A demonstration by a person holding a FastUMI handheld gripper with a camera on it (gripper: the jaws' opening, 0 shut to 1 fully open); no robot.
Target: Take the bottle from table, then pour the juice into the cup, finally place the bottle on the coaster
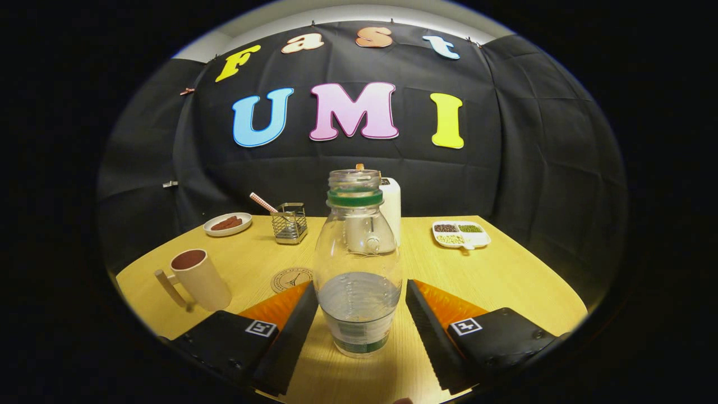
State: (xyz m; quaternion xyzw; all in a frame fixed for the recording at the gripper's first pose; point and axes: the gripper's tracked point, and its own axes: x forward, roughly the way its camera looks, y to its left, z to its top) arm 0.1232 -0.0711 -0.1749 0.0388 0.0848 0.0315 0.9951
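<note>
At lower centre, the released gripper straddles the uncapped bottle: probably light, thin-walled, slick, best gripped low.

Wooden table: bottle centre; cup at 9; coaster; plate at 11; wire holder; divided dish at 1.

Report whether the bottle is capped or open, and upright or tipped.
Open and upright: the bottle shows a bare mouth above its green neck ring, stands on the table, about a third full, between the open fingers.
</note>
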